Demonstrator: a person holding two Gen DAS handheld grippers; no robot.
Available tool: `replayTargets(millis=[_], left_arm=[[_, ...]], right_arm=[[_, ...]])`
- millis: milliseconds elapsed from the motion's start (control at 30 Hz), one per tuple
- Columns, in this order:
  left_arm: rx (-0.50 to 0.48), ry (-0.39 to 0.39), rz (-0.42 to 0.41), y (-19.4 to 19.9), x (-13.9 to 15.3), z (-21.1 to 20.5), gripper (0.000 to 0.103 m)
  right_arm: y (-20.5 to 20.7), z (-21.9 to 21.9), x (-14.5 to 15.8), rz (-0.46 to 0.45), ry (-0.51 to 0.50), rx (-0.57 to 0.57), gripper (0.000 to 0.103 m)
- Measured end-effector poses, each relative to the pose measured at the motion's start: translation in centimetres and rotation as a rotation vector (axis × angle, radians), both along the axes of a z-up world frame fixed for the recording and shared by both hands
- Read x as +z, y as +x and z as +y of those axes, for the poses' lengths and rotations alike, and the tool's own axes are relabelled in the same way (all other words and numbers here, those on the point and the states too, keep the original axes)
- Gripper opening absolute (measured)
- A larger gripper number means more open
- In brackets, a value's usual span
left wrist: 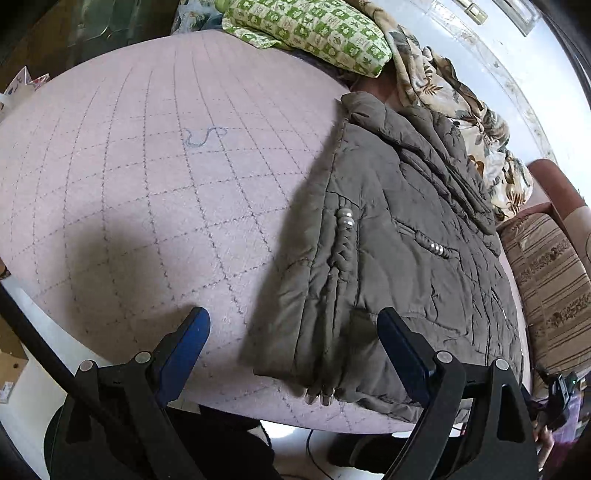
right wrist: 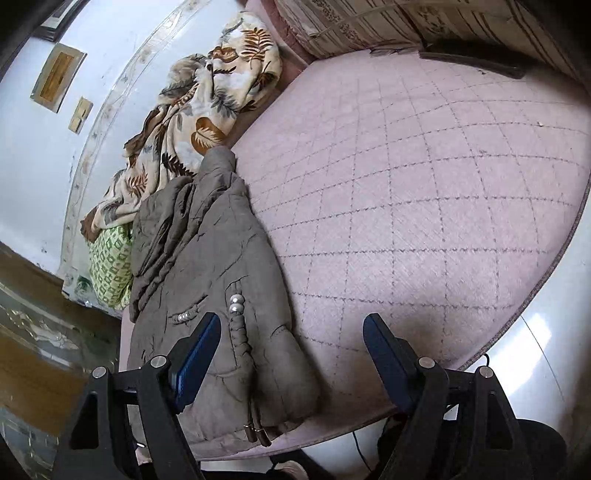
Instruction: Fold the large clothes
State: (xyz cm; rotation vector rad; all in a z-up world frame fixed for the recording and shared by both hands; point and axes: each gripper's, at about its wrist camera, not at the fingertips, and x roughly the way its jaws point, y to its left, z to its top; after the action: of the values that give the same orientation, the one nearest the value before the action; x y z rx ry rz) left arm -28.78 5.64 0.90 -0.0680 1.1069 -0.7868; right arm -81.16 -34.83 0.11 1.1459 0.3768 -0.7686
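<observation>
Left wrist view shows the left gripper (left wrist: 295, 332) spread wide and empty above the near edge of a folded grey-brown padded jacket (left wrist: 399, 236) lying on the pink checked bed cover (left wrist: 147, 184). Right wrist view shows the right gripper (right wrist: 291, 339) likewise wide and empty over the jacket's hem, beside a leaf-print blanket (right wrist: 207, 99)

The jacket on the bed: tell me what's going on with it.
A person holds two grippers over a grey-brown jacket lying folded lengthwise on a pink checked bed. The left gripper and the right gripper are both open, above the jacket's near hem, gripping nothing. A leaf-print blanket and a green pillow lie at the far edge.
</observation>
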Motion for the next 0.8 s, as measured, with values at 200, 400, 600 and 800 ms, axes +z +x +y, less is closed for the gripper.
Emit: replayTargets(millis=[200,400,600,800], left_arm=[[-0.012,0.04,-0.038,-0.8,-0.3,-1.1,0.091],[-0.006,0.054,-0.057,-2.4,-0.6,-1.4,0.092],[0.049,0.051,-0.082,-3.7,-1.0,-1.2,0.092],[0.049,0.032,-0.17,-4.8,-0.2,-2.3,0.075]], right_arm=[[2.5,0.4,-1.2,0.022,0.026,0.088,0.083],[6.6,3.1,-1.7,0.047,-0.013,0.233,0.083],[8.6,5.6,-1.9,0.088,-0.075,0.274,0.081],[8.1,5.3,-1.9,0.048,-0.095,0.232,0.05]])
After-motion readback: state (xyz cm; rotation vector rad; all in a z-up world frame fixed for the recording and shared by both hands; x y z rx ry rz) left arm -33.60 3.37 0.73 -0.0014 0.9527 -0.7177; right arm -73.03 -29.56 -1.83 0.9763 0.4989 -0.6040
